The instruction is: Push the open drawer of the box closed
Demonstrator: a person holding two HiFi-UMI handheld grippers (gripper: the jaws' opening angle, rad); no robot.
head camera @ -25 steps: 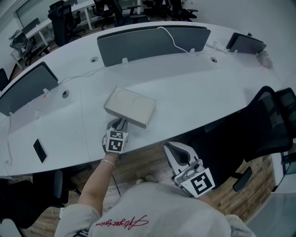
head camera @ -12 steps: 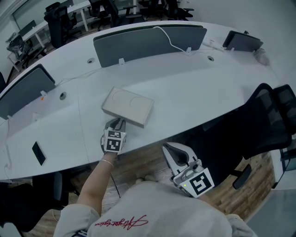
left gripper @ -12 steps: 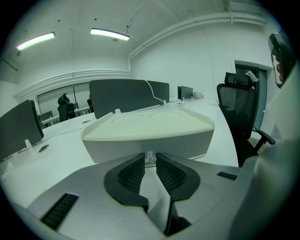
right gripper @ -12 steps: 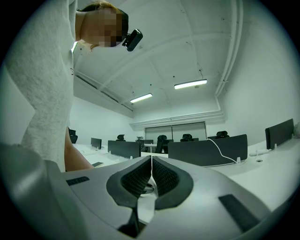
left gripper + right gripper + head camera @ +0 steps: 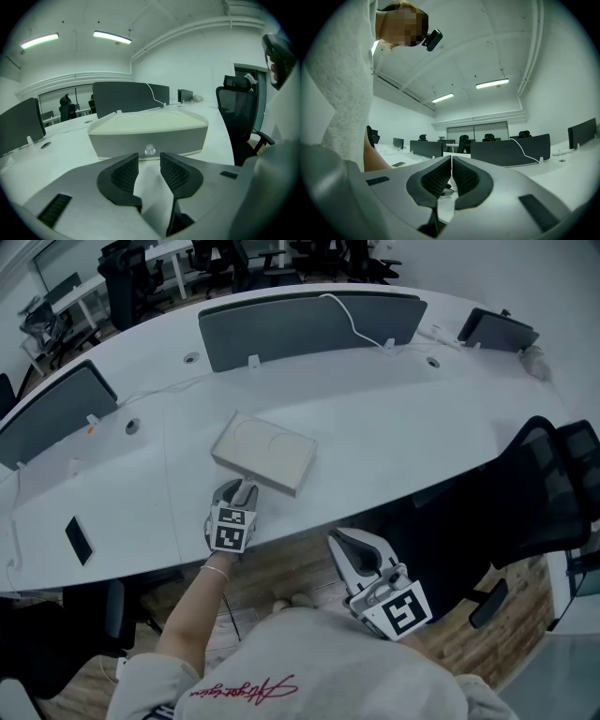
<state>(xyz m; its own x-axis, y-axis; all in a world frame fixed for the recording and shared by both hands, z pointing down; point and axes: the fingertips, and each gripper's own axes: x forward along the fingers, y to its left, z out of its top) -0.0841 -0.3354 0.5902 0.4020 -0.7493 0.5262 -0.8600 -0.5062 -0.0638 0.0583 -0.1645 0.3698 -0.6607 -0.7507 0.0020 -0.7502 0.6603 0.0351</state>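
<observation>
A person's two hand-held grippers, one at work and one idle. The right gripper point(image 5: 451, 159) is held off the near edge of the white surface point(image 5: 394, 437), its jaws clenched together on nothing. The left gripper point(image 5: 149, 160) rests low over the surface with its jaws released. They have just been opening, and the gap between them holds nothing.

Just beyond the left jaws' tips, in line with that gap, sits the single clear knob point(image 5: 150, 150) of the drawer. It belongs to the one cream-topped box point(image 5: 150, 126), which lies on the surface straight ahead of those jaws. The grey drawer front looks flush with the body of the box.

One dark phone point(image 5: 78, 541) lies well to the left of the left jaws. Three dark divider panels point(image 5: 309, 324) stand farther out beyond the box, with one white cable running over the middle one. One black office chair point(image 5: 548, 488) stands to the right of the right jaws.
</observation>
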